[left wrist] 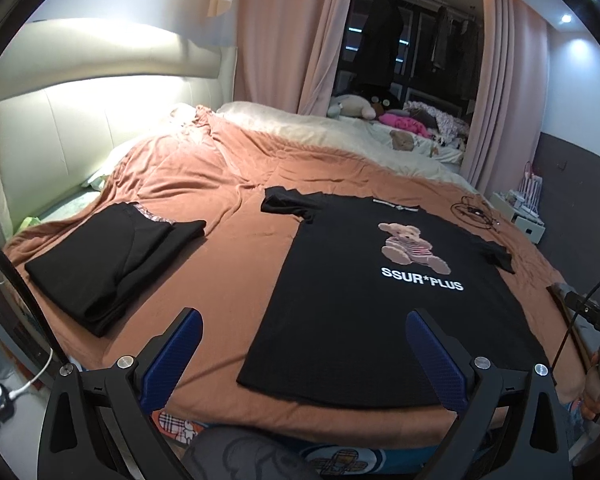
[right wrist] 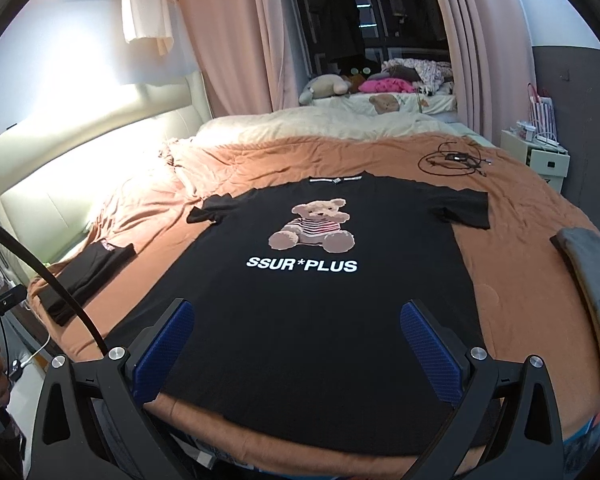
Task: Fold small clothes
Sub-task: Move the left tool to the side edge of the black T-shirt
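Observation:
A black T-shirt (left wrist: 340,312) (right wrist: 320,320) with a teddy bear print and the words SSUR*PLUS lies spread flat, front up, on the orange bedspread (left wrist: 228,280) (right wrist: 508,280), hem toward me. My left gripper (left wrist: 302,332) hovers open over the shirt's lower left corner, nothing between its blue pads. My right gripper (right wrist: 296,324) is open above the shirt's hem, also holding nothing. A folded black garment (left wrist: 112,260) (right wrist: 80,284) lies left of the shirt.
A folded grey garment (right wrist: 592,280) sits at the bed's right edge. A coil of black cable (right wrist: 452,160) (left wrist: 476,212) lies beyond the shirt's right sleeve. The cream headboard (left wrist: 80,120) bounds the left side; a white nightstand (right wrist: 540,156) stands at the far right.

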Motion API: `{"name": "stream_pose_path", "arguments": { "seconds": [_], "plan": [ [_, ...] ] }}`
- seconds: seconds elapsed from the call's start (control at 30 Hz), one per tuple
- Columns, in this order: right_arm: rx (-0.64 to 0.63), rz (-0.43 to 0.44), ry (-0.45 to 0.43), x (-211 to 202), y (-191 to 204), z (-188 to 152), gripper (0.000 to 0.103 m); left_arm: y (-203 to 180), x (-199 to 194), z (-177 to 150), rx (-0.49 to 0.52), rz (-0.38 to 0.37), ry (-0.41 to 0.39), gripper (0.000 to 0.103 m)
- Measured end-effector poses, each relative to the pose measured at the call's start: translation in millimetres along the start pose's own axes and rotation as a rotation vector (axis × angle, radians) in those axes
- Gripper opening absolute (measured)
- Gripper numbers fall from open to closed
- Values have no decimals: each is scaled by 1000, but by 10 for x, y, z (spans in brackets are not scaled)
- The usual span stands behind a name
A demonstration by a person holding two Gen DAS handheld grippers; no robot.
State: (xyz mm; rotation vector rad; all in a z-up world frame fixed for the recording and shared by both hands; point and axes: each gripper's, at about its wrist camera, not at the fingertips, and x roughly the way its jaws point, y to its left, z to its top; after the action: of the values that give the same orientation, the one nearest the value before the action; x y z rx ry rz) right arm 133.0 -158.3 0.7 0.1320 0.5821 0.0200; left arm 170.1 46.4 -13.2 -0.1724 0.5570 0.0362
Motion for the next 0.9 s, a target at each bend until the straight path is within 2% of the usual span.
{"name": "stream_pose_path", "arguments": {
  "seconds": [0.33,0.53,0.67,0.77,0.83,0.9],
  "plan": [
    [13,4,76,602,-96,422,103,30,667,358,-16,8,75,98],
    [18,20,120,981,-169,706,103,49,1108,556,-38,2,128,91],
    [21,32,148,1255,-208,876,103,86,1439,695,-57,-4,171,80],
    [19,39,156,1471,-228,990,103,116,1681,795,-63,-2,197,79],
    [20,51,165,1634,-236,1077,97,146,1852,867,-64,-5,216,78],
    [24,60,184,1798,-250,1150,95,192,2014,942,-84,-20,237,75]
  ]
}}
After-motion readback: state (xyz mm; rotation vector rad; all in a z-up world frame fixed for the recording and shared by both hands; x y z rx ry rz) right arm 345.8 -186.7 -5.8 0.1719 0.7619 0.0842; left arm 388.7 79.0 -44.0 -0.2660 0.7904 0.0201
